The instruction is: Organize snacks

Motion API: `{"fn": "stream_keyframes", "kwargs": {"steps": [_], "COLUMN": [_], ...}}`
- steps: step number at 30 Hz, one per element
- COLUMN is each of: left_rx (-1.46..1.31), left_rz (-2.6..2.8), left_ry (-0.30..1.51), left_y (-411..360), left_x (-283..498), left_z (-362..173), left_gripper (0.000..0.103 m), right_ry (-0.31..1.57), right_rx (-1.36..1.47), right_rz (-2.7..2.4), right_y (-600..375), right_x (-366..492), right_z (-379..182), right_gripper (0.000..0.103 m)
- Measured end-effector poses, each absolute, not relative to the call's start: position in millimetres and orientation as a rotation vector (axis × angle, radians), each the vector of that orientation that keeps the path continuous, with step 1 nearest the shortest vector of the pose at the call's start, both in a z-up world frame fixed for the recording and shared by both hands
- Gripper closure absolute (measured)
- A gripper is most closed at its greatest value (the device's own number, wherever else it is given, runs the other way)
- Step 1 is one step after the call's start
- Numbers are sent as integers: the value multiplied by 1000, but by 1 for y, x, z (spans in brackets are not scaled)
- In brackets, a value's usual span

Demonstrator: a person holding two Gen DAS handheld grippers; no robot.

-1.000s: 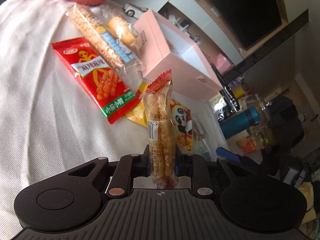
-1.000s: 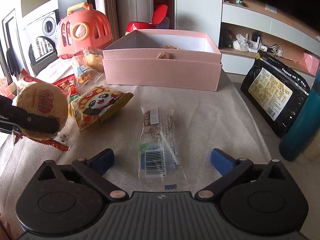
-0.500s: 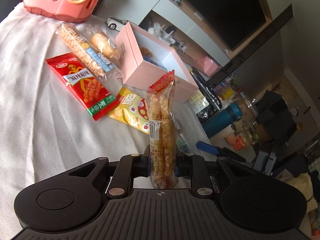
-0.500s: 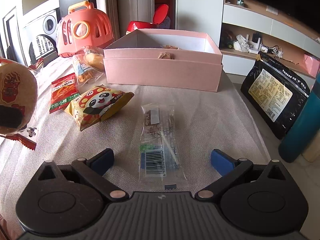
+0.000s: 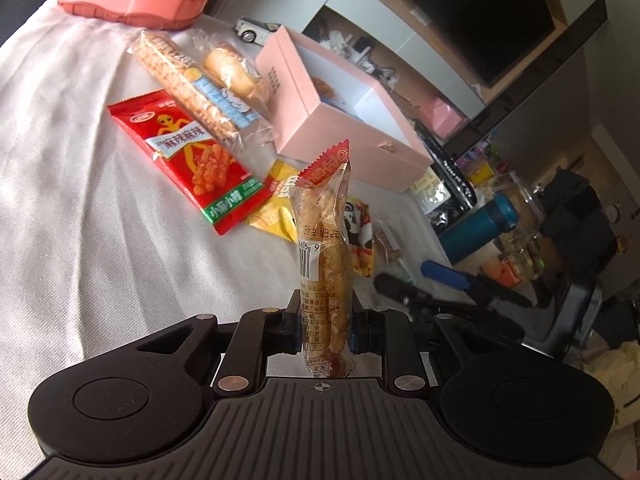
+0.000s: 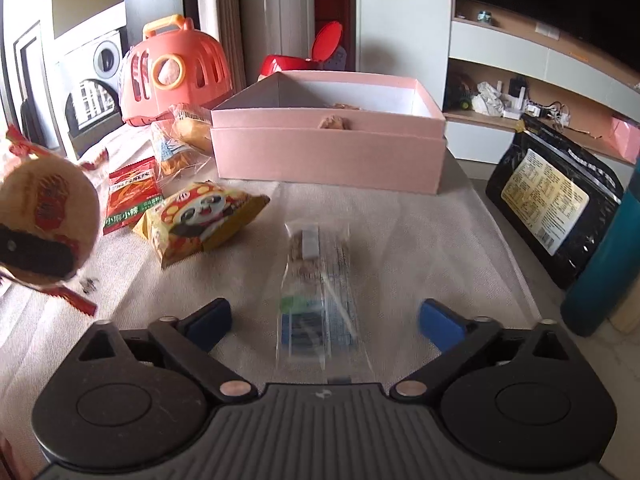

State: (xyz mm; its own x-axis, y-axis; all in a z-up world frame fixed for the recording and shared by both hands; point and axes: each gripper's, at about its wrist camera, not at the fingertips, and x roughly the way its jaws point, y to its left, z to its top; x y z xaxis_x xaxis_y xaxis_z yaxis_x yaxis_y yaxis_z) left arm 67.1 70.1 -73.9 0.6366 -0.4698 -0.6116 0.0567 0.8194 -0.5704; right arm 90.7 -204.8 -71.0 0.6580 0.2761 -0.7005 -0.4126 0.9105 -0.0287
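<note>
Our left tool (image 5: 325, 330) is clamped on a rice-cracker pack (image 5: 325, 248), upright; the pink box (image 5: 360, 120) lies ahead-right. Our right tool (image 6: 324, 316) stands apart, straddling the clear packet (image 6: 316, 280) lengthwise.

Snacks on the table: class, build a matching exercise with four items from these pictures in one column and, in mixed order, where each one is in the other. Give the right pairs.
Items
1. clear-wrapped rice cracker
2. panda snack bag
3. clear wrapped bar
4. red spicy snack packet

Places
A. flat on the cloth between the open right gripper fingers
B. clamped upright in the left gripper
C. on the cloth beside the long biscuit pack
D. on the cloth in front of the pink box, left of the bar

Pairs: 1-B, 2-D, 3-A, 4-C
</note>
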Motion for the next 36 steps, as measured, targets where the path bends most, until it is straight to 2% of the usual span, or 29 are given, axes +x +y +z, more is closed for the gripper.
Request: {"fn": "stream_keyframes", "kwargs": {"steps": [4,8,11,17,22,25,28,32,33,34,36], "left_rx": [-533,-553,-553,-468,-382,-382,-455,-532,-534,-501,-384], "left_rz": [-359,-387,-439,-524,-552,-567,-555,-539,-534,-512,-422], "left_ry": [856,896,939,907,695,638,685,753,762,785,823], "left_y": [71,72,66,51,56,57,59,62,60,57,48], "left_x": [71,78,84,94,142,191,245,303,314,325,342], "left_z": [-73,-72,-67,-22,74,99,81,39,27,14,-4], "left_gripper": [79,79,79,80,79,79,79,79,76,75,74], "right_ry": [793,789,829,769,544,476,474,584,623,668,736], "right_rx": [-175,-247,-176,-177,-146,-104,-93,-67,-59,-53,-43], "right_rz": [421,423,451,469,460,452,446,422,420,426,409], "right_y": [-195,-182,-190,-209,-221,-216,-200,-181,-177,-175,-171], "right_x": [115,121,125,113,132,173,223,291,306,321,343], "right_z": [-68,-64,-52,-19,65,113,124,95,84,71,47], "right_gripper": [25,67,68,68,68,67,67,67,66,65,54]}}
